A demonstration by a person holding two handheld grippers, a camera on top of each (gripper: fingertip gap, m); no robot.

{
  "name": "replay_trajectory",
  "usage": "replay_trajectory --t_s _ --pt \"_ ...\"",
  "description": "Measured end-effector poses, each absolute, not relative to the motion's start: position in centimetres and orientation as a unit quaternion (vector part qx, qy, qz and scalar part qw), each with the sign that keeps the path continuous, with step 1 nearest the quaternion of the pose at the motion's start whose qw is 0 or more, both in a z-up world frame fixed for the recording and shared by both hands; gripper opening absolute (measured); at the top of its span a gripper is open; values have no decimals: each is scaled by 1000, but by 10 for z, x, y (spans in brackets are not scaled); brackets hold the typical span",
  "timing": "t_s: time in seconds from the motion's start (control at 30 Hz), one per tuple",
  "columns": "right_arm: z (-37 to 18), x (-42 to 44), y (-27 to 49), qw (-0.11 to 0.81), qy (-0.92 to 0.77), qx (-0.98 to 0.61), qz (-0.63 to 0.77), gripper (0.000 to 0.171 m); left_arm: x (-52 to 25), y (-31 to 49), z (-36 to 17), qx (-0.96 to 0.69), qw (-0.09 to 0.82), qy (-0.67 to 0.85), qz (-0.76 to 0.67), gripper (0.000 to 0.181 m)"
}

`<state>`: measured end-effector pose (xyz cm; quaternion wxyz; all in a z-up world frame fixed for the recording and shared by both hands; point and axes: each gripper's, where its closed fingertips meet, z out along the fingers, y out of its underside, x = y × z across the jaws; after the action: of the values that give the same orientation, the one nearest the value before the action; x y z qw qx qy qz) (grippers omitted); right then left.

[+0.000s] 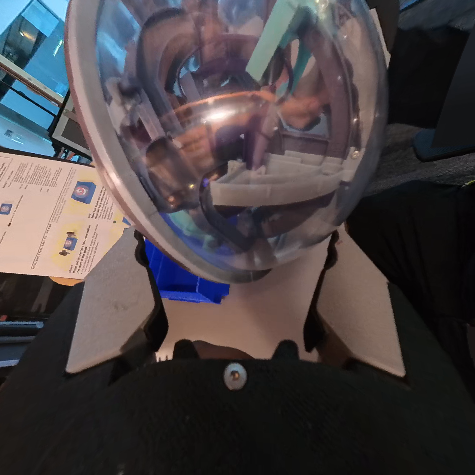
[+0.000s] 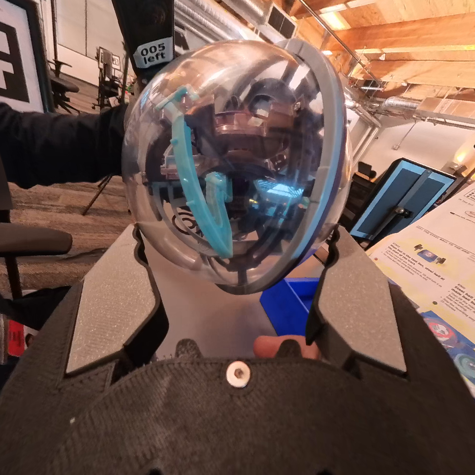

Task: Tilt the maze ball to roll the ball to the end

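Observation:
The maze ball [image 1: 231, 133] is a clear sphere with a grey equator ring and purple, grey and teal tracks inside. It is held in the air, tilted, between both grippers. My left gripper [image 1: 236, 246] is shut on its lower sides, fingertips [image 1: 140, 246] touching the shell. My right gripper [image 2: 236, 239] is shut on the maze ball [image 2: 236, 164] from the opposite side. The left gripper's body [image 2: 154, 51] shows behind the sphere in the right wrist view. I cannot pick out the small steel ball among the tracks and reflections.
A blue bin [image 1: 185, 282] sits on the white table [image 1: 231, 323] under the ball; it also shows in the right wrist view [image 2: 288, 303]. A printed instruction sheet [image 1: 51, 205] [image 2: 424, 257] lies beside it. A black sleeve [image 2: 51, 144], an office chair [image 2: 33, 241] and a blue cabinet [image 2: 401, 195] stand around.

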<state>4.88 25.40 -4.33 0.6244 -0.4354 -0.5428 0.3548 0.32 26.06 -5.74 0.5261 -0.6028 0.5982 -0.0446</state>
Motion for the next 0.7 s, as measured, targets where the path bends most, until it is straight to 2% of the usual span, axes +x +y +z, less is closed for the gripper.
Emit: replay_trajectory --t_s 0.7 --pt "-50 47 249 629 -544 -435 346 138 2 257 -66 -601 531 596 -50 139"
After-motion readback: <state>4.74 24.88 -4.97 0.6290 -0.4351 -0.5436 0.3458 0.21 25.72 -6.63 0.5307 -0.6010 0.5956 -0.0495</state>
